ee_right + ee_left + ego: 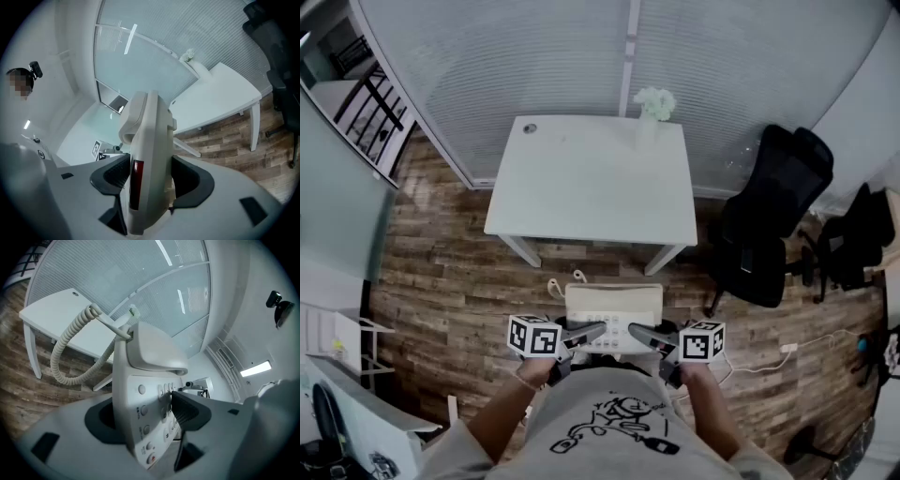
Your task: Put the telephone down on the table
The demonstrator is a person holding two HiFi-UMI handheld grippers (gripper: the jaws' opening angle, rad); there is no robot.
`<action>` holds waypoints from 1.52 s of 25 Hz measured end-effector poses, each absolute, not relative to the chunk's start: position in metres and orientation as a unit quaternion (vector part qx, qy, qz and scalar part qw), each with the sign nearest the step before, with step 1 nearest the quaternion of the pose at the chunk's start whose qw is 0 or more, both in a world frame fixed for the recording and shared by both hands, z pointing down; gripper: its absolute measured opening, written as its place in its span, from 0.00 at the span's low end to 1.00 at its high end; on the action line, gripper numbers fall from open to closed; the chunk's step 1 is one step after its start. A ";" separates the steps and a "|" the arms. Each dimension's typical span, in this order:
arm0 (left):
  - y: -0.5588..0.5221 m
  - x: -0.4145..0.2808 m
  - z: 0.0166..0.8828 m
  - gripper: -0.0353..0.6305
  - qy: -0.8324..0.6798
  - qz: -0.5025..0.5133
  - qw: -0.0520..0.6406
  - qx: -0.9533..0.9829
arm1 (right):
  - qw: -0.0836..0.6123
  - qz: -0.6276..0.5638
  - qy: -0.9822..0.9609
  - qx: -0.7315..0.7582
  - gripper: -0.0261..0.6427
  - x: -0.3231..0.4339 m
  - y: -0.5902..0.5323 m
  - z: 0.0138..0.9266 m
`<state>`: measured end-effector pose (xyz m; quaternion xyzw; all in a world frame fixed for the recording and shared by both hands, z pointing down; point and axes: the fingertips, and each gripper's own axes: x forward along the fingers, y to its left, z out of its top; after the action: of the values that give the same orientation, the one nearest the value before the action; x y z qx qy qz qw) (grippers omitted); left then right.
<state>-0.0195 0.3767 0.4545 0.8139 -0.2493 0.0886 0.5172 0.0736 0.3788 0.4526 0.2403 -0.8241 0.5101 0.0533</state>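
Wood-plank floor [441, 272] runs under me and on beneath everything ahead. Closest in, I hold the telephone [614, 305] up in front of my chest with both grippers, clear of the floor and not on the bench. My left gripper [586, 332] is clamped on the telephone's left end: in the left gripper view one ribbed pad presses on the keypad face and the other jaw sits behind the back of the body. My right gripper [642, 334] is clamped on the right end, its two dark pads squeezing the side edge where a red strip [136, 183] shows. Both grippers tip slightly downward.

On the far end of the telephone the handset [154, 350] rests in its cradle. From there the coiled cord [65, 348] hangs down in a loose loop and curls back up to the body.

Just past the telephone stands the white bench [591, 178], its near legs on the planks and most of its top bare. At its far edge sit pale flowers [654, 103]. To the right of the bench is a black office chair [773, 216]. Behind it all, white blinds [581, 56] cover the wall.
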 end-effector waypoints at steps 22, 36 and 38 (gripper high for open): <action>0.349 0.013 0.457 0.50 -0.253 0.095 0.515 0.814 | 0.050 0.515 -0.824 0.232 0.47 0.104 0.351 0.456; 0.338 0.020 0.455 0.50 -0.259 0.094 0.510 0.815 | 0.043 0.520 -0.822 0.230 0.47 0.111 0.341 0.456; 0.336 0.018 0.456 0.50 -0.261 0.095 0.510 0.814 | 0.043 0.521 -0.821 0.230 0.47 0.110 0.338 0.457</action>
<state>0.0184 0.3356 0.4562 0.8141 -0.2605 0.0949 0.5103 0.1098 0.3383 0.4568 0.2302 -0.8209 0.5208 0.0427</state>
